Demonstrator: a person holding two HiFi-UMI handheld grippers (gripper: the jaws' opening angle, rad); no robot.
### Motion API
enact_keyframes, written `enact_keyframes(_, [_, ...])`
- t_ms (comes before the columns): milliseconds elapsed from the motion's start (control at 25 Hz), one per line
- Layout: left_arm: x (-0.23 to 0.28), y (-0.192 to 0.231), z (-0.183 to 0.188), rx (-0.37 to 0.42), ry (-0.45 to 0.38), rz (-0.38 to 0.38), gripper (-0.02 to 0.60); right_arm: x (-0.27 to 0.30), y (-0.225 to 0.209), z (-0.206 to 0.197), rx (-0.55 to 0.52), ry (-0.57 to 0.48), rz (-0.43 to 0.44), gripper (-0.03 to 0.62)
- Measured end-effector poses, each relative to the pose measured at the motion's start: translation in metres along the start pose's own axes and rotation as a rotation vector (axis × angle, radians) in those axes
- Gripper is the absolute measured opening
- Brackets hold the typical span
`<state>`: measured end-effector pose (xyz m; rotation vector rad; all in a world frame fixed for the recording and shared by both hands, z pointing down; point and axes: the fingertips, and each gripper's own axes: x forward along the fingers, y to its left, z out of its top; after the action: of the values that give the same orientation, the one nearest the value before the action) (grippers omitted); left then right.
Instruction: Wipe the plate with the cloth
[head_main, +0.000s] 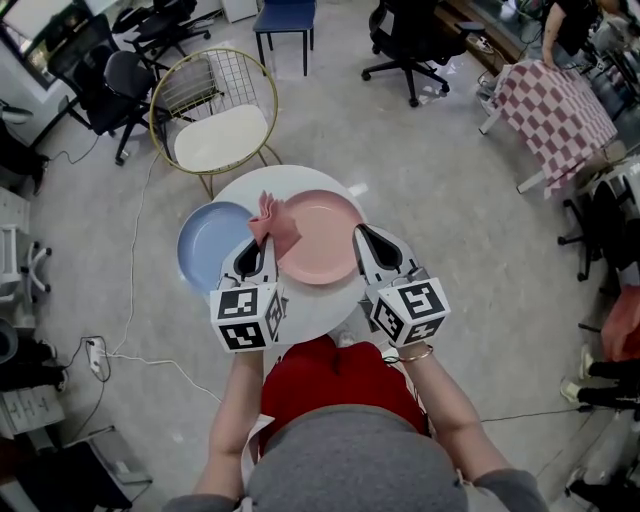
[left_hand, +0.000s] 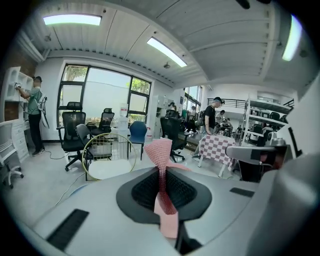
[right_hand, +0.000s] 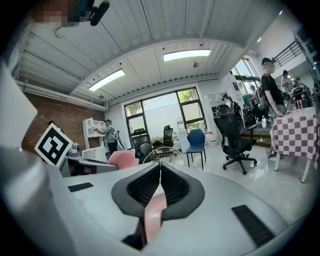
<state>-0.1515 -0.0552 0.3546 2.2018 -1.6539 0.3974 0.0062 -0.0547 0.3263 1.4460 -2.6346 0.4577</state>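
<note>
My left tool (head_main: 262, 240) is clamped shut on the pink cloth (head_main: 275, 222). The cloth stands up in a bunch from the jaws, above the left rim of the pink plate (head_main: 320, 235). My right tool (head_main: 362, 235) is closed on that plate's right edge, with a thin strip of pink rim between the jaws. The plate is over the right half of the round white counter (head_main: 305, 178). I can't tell whether it lies flat or is lifted a little.

The main risk, I think, is the narrow hold on the rim. If I press down hard with the cloth, the plate may pivot or slip out. It could then slide into the blue plate (head_main: 208, 240) just beside it. The cloth is also bunched, so I may wipe with the jaw tips and not the fabric.

I count two plates, one pink and one blue. There is one cloth and there are two tools.
</note>
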Motion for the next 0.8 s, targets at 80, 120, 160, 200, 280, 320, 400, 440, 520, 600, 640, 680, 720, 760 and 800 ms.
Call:
enact_keyframes(80, [-0.006, -0.004, 0.006, -0.002, -0.025, 0.001, 0.028, -0.005, 0.001, 0.006, -0.009, -0.021, 0.006, 0.029])
enact_keyframes(120, [-0.009, -0.006, 0.008, -0.001, -0.036, 0.001, 0.028, -0.007, 0.002, 0.009, -0.013, -0.030, 0.010, 0.029])
enact_keyframes(160, [-0.012, -0.008, 0.011, 0.000, -0.047, 0.002, 0.028, -0.010, 0.003, 0.011, -0.015, -0.039, 0.013, 0.029])
enact_keyframes(200, [-0.016, -0.010, 0.013, 0.002, -0.059, 0.001, 0.028, -0.012, 0.004, 0.013, -0.018, -0.048, 0.016, 0.029])
enact_keyframes(280, [-0.023, -0.015, 0.019, 0.007, -0.085, 0.000, 0.028, -0.018, 0.007, 0.019, -0.025, -0.066, 0.022, 0.029])
enact_keyframes(320, [-0.027, -0.017, 0.022, 0.010, -0.098, 0.000, 0.028, -0.021, 0.008, 0.021, -0.029, -0.075, 0.026, 0.029])
enact_keyframes(400, [-0.033, -0.023, 0.026, 0.016, -0.121, 0.001, 0.028, -0.027, 0.010, 0.025, -0.042, -0.086, 0.035, 0.028])
enact_keyframes(440, [-0.035, -0.026, 0.028, 0.018, -0.131, 0.002, 0.028, -0.029, 0.010, 0.027, -0.052, -0.089, 0.038, 0.028])
enact_keyframes(520, [-0.039, -0.032, 0.030, 0.023, -0.143, 0.001, 0.028, -0.033, 0.010, 0.029, -0.067, -0.093, 0.043, 0.028])
enact_keyframes(600, [-0.044, -0.036, 0.031, 0.025, -0.152, 0.002, 0.028, -0.038, 0.012, 0.031, -0.074, -0.099, 0.051, 0.028])
enact_keyframes(640, [-0.046, -0.038, 0.031, 0.025, -0.156, 0.003, 0.028, -0.039, 0.012, 0.032, -0.076, -0.102, 0.056, 0.028])
enact_keyframes(680, [-0.048, -0.039, 0.032, 0.024, -0.161, 0.004, 0.028, -0.041, 0.013, 0.034, -0.078, -0.105, 0.061, 0.028])
enact_keyframes(720, [-0.049, -0.040, 0.034, 0.022, -0.165, 0.006, 0.028, -0.042, 0.013, 0.036, -0.080, -0.108, 0.066, 0.028])
enact_keyframes(760, [-0.050, -0.041, 0.036, 0.020, -0.170, 0.008, 0.028, -0.042, 0.013, 0.038, -0.083, -0.112, 0.070, 0.028])
enact_keyframes(800, [-0.052, -0.042, 0.037, 0.018, -0.175, 0.009, 0.028, -0.043, 0.013, 0.040, -0.085, -0.116, 0.075, 0.028])
